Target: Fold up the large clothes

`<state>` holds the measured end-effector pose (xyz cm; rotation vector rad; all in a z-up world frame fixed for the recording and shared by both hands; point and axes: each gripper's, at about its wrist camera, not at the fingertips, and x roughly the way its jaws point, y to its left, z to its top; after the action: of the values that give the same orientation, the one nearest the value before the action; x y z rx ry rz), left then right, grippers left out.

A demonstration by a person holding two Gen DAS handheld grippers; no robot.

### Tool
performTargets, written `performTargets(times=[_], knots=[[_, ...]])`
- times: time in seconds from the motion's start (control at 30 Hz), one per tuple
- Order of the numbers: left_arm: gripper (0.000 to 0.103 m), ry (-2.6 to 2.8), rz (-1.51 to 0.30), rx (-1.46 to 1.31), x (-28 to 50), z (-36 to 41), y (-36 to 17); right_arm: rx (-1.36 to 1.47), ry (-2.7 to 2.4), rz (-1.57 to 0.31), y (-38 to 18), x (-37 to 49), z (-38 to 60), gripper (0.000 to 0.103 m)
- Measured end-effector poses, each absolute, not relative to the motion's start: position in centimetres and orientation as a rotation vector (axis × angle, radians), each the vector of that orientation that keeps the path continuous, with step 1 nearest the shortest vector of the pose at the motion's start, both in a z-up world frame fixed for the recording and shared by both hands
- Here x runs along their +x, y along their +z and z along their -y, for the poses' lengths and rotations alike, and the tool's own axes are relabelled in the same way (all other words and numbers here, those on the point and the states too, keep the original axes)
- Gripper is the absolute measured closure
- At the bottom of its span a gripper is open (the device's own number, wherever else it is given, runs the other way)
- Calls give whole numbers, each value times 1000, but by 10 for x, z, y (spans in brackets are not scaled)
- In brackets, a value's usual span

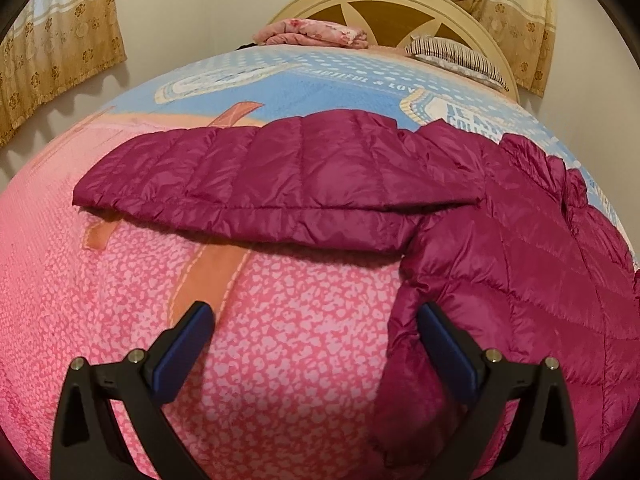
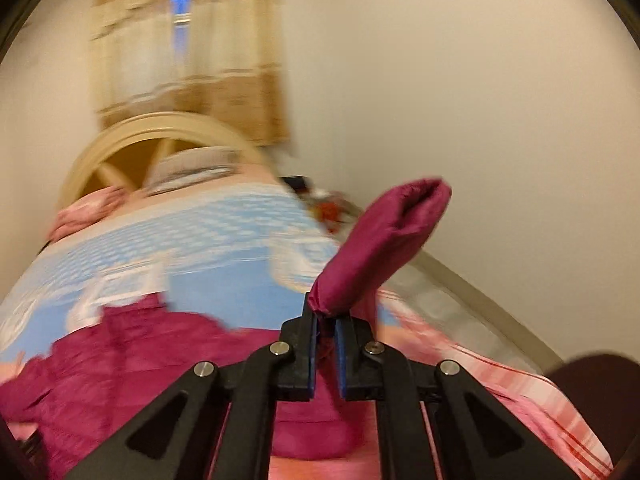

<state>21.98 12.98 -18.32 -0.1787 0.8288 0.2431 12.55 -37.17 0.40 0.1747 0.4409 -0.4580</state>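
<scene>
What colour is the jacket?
Magenta jacket, quilted and shiny; clearest in the left wrist view.

Both tongs, left tongs [image 1: 314, 318] and right tongs [image 2: 326, 320], are built of black arms, fitted with blue pads and silver screws.

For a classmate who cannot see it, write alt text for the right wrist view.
The right gripper is shut on the magenta jacket's sleeve, whose cuff sticks up above the bed. The rest of the jacket lies lower left; headboard, curtain and wall behind are blurred.
</scene>
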Motion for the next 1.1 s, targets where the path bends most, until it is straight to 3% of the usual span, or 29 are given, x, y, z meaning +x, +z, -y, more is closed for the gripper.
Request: performTargets(times=[0.2,0.5,0.67,1.1], knots=[[0,253,-825,-164,219,-129,-182,119,-221,-468,-4,165,268,96],[0,227,-829,-214,218,-135,-183,117,4,-596,-77,227,150,97],[0,224,-827,-217,218,-136,-183,40,76,-680,-117,248,103,97],[0,223,-825,-220,218,-137,-183,-38,200,-804,-156,257,58,96]])
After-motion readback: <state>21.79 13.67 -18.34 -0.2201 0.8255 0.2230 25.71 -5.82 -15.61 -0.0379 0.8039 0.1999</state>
